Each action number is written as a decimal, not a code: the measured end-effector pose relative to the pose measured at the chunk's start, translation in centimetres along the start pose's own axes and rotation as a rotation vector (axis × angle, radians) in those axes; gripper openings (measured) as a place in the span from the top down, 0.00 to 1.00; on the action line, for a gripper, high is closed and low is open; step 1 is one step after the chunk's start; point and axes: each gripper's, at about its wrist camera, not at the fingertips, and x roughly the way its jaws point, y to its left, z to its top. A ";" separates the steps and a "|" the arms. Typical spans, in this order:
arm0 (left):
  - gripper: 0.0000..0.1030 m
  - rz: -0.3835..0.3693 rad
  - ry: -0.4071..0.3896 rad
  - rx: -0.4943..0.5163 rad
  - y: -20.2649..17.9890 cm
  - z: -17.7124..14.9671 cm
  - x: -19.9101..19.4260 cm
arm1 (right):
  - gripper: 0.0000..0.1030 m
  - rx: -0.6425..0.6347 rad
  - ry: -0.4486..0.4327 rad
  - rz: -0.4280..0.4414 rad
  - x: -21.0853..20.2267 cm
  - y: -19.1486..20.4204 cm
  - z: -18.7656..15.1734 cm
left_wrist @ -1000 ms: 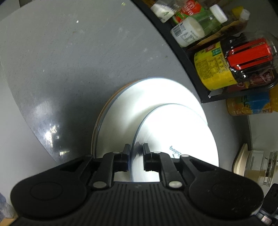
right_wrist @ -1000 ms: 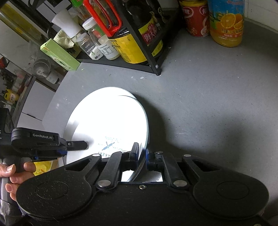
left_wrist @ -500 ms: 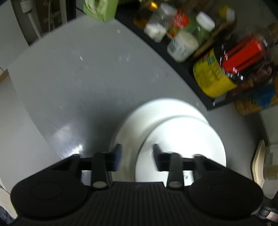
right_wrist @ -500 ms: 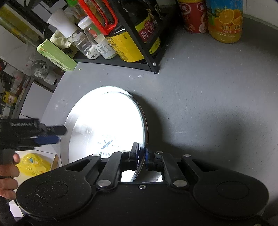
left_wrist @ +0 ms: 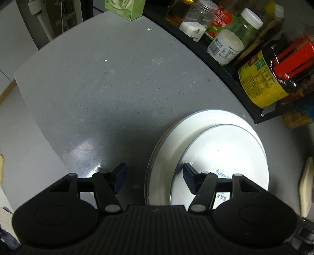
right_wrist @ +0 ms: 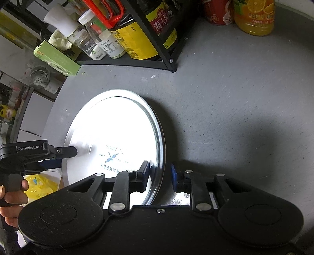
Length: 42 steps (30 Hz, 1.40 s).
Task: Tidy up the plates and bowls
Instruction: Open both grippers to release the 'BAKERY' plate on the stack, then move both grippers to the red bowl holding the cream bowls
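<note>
A small white plate with blue lettering lies on a larger white plate on the grey table; together they form a stack in the right wrist view. My left gripper is open, its right finger over the small plate, its left finger over the table. It also shows in the right wrist view at the stack's left edge. My right gripper is open, its jaws either side of the stack's near rim, apart from it.
A black rack of jars and bottles stands behind the plates. An orange juice bottle and a red can stand at the back right. A green box sits at the table's far corner.
Both grippers were shut on the small plate's rim a second ago. The left opened first and drew back; the right has now opened too. The plate rests on the stack.
</note>
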 end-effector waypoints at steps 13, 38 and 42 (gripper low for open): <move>0.40 -0.039 0.016 0.041 0.3 1.0 -0.1 | 0.78 0.015 -0.017 -0.023 0.5 0.5 0.3; 0.31 0.005 0.039 0.245 -1.4 1.6 -0.7 | 0.59 0.096 -0.201 -0.015 -4.3 0.9 -2.6; 0.31 0.017 -0.002 0.258 -2.5 0.6 -2.4 | 0.47 0.125 -0.244 0.028 -7.0 0.5 -4.4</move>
